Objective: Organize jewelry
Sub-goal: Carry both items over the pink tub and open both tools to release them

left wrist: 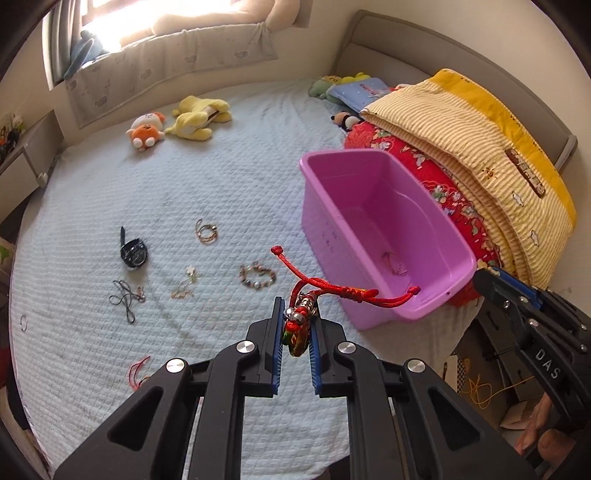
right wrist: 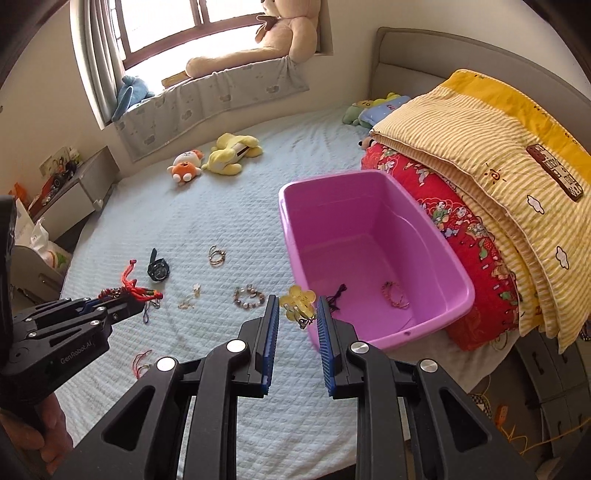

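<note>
Left wrist view first: I see a bed [left wrist: 92,206] with a pale blue quilted cover, a window with a cushioned ledge at the far side, plush toys [left wrist: 177,123] near it, and folded blankets [left wrist: 480,147] stacked on the right. A pink tub [left wrist: 321,206] stands on the cover against the blankets, with a small bracelet [left wrist: 393,264] on its floor. My left gripper [left wrist: 296,328] is clamped on a red cord bracelet [left wrist: 332,291], whose charm hangs between the pads and whose loose cords reach toward the tub's near corner. Beyond the fingertips on the cover lie a beaded bracelet [left wrist: 257,277], thin rings [left wrist: 206,232], a black watch [left wrist: 133,251] and a dark cord [left wrist: 125,297].

Right wrist view: same bed, with a big teddy bear [right wrist: 273,33] on the window ledge. My right gripper [right wrist: 297,314] hangs over the tub's near left corner, jaws partly apart, with a yellow flower charm [right wrist: 297,301] between the fingertips; I cannot tell whether the pads actually grip it. Inside the tub lie a dark cord piece [right wrist: 338,293] and the small bracelet. The left gripper shows at the left edge, holding the red cord bracelet above the cover.
</note>
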A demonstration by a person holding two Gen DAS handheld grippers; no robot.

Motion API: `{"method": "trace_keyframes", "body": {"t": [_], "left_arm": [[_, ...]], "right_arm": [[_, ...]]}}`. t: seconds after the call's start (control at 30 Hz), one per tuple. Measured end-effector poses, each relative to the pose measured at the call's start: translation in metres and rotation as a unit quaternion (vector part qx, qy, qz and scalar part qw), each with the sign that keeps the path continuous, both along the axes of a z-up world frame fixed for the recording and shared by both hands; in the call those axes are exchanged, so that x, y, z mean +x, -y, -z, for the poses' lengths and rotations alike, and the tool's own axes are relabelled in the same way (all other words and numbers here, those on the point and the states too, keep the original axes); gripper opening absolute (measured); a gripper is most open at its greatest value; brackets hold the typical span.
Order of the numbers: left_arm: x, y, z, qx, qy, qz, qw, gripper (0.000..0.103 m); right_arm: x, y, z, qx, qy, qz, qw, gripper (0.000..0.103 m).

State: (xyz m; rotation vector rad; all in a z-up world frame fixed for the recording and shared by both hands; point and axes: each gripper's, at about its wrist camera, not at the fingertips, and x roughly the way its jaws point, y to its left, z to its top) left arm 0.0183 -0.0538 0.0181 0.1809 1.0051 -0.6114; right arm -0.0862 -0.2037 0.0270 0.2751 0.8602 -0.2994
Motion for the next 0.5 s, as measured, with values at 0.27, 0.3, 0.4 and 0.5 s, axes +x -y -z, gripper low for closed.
{"method": "trace_keyframes", "body": {"t": [0.27,0.3,0.4,0.5], "left_arm": [[0.015,0.113,0.002,0.006,-0.026,-0.021,0.9994,0.012],[0.017,0.126,0.005,0.012,-0.031,-0.026,0.9991,0.012],[0.023,0.157,0.016,0.027,-0.049,-0.043,0.9975,0.012],[0.029,0.181,0.029,0.040,-0.067,-0.053,0.9956,0.012]], "right_arm": [[0.033,0.097,0.006,0.014,-0.019,-0.065,0.998,0.020],[0.038,0.108,0.008,0.018,-0.024,-0.074,0.997,0.020],[0.053,0.137,0.018,0.036,-0.039,-0.098,0.994,0.020],[0.068,0.158,0.029,0.045,-0.057,-0.122,0.990,0.020]]}}
